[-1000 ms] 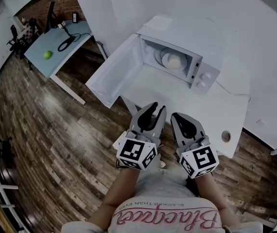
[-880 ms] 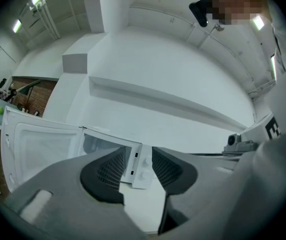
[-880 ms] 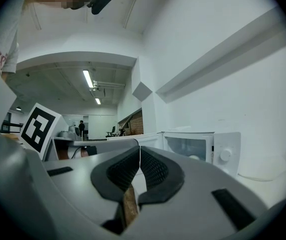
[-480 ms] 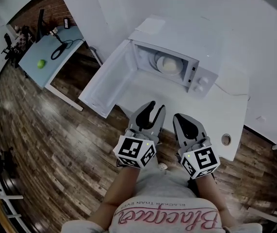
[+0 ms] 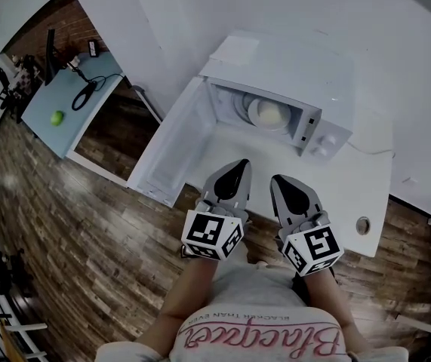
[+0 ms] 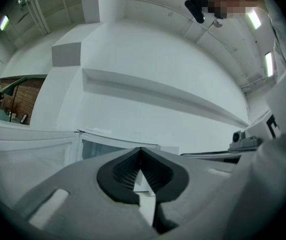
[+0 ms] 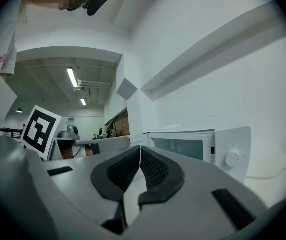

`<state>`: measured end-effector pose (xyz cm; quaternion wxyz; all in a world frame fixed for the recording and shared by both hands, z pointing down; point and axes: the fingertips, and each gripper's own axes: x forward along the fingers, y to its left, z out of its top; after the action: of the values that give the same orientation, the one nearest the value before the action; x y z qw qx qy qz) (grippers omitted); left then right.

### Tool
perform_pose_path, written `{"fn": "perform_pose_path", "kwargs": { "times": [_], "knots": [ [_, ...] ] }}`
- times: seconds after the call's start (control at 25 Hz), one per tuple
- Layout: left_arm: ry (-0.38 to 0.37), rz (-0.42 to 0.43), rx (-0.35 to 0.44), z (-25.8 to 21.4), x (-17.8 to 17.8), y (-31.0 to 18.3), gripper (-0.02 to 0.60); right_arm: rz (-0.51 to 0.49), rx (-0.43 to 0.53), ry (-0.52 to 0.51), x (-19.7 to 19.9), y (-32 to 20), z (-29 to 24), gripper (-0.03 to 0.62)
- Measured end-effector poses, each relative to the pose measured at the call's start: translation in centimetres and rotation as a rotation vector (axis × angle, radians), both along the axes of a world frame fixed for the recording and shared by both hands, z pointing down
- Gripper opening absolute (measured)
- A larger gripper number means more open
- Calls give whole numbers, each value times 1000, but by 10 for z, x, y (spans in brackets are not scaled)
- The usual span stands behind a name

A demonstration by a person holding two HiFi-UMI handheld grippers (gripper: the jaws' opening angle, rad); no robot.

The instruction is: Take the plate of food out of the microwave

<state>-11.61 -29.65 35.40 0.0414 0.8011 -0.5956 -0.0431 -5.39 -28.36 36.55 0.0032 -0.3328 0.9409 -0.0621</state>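
Microwave stands on the white desk, with its door swung wide open to the left. The plate of pale food is inside the cavity, apart from both tongs. The left tongs have just closed: I see the jaws meeting at the tips with nothing between them. The right tongs are likewise pressed together and empty. I see both held side by side over the desk's near edge, level, pointing toward the open microwave.
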Motion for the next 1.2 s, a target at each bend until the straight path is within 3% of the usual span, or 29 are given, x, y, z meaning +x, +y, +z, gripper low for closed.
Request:
{"fn": "perform_pose_path", "kwargs": {
  "times": [0.52,0.64,0.92,1.2],
  "knots": [
    [-58,111,-34,17,-32,-71,6,205,-178,-67,-24,-87,25,19],
    [-70,143,-40,21,-31,-85,6,235,-217,-85,-28,-104,33,120],
    [-76,199,-72,37,-33,-110,6,323,-364,-197,-31,-141,68,206],
    [-88,232,-94,49,-38,-123,6,449,-607,-362,-33,-165,119,227]
  ]
}}
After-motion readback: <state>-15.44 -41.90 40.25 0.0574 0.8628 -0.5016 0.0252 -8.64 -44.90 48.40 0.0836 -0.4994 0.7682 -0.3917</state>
